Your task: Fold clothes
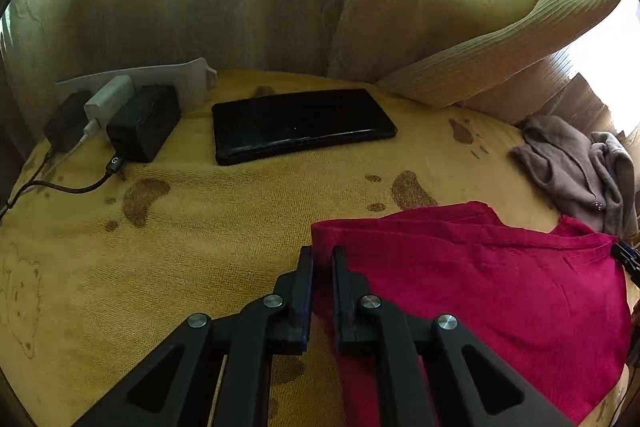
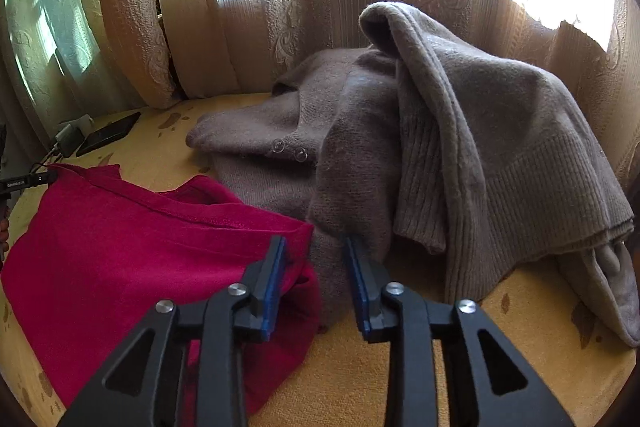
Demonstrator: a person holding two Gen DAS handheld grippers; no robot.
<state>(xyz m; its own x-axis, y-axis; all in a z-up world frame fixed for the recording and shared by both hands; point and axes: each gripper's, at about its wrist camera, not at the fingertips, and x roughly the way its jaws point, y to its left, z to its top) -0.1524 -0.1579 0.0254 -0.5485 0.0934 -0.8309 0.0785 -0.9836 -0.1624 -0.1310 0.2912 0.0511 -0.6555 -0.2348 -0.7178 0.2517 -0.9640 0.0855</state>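
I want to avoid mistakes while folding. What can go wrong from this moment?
1. The left gripper holds only the corner of the red garment, between nearly shut jaws; it may slip out.
2. The open right gripper sits where the red cloth meets the grey cardigan; it might catch both.
3. Dragging cloth could hit the black phone.

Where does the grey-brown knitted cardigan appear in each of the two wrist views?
Left wrist view: grey-brown cardigan lies small at the right edge, beyond the red garment.
Right wrist view: cardigan fills the centre and right, heaped.
Shared landmark: the black phone on the yellow cover.
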